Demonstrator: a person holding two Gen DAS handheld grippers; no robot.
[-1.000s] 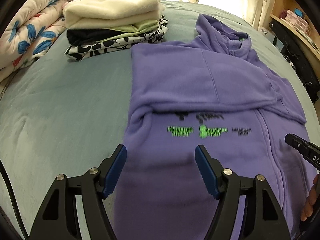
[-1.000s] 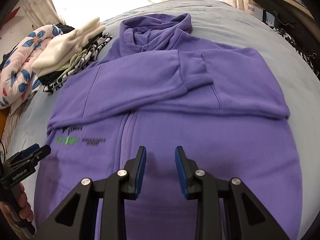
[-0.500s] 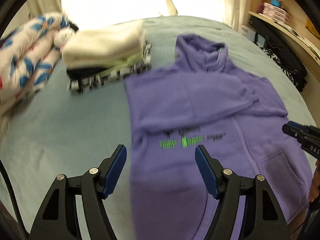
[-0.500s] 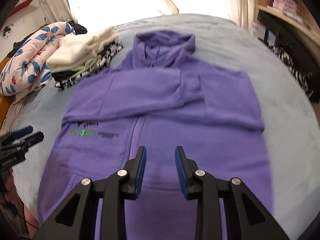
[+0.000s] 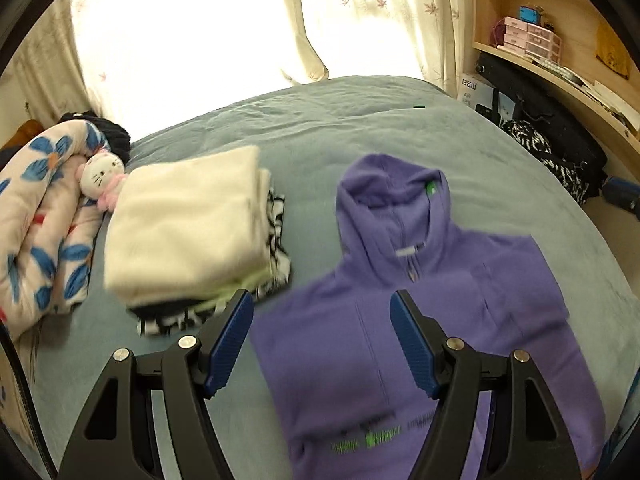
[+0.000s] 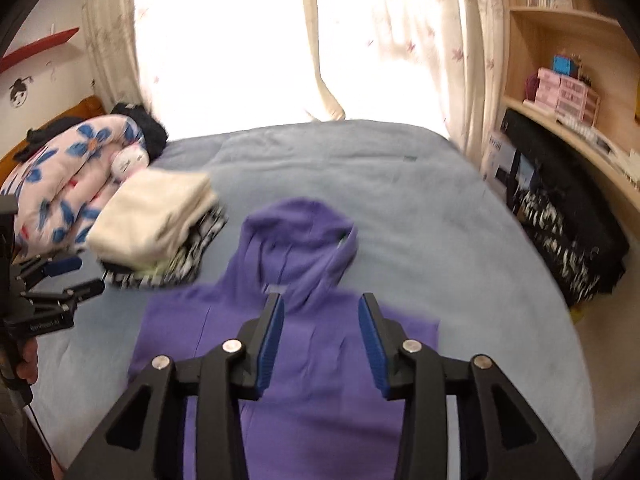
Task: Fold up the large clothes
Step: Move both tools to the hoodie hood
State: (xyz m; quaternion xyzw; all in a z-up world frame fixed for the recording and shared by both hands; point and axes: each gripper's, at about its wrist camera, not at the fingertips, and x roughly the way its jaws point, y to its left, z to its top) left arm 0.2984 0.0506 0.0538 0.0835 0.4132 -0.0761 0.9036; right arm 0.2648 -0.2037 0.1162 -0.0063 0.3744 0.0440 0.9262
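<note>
Both tongs hang above the bed (image 5: 400,120), neither touching cloth. The left gripper (image 5: 322,344) is spread wide with nothing between its blue pads; the right gripper (image 6: 322,340) is parted too, somewhat narrower, and equally empty. The hoodie (image 5: 420,320) lies flat straight ahead of and under both tongs, zip side up, hood (image 6: 300,236) pointing away toward the window, sleeves apparently already laid across the chest, though motion blur makes the folds hard to read. So the step in hand looks like the gap between folds: sleeves in, body still full length. The next move probably calls for both tongs to drop to the near hem, hidden below the jaws in both views, pinch a corner each, and carry it up toward the hood, keeping the two corners level so the fleece does not skew. Off to the left of the left gripper sits the stack (image 5: 188,240) of folded clothes, cream piece on top, just beside the hoodie's shoulder; a sloppy fold could brush it. Beyond that, a floral quilt (image 5: 44,236) and a plush cat (image 5: 100,176). To the right, past the bed edge, a shelf (image 6: 560,120) and dark bags (image 6: 576,240), well apart. Nothing lies on the hoodie itself.
</note>
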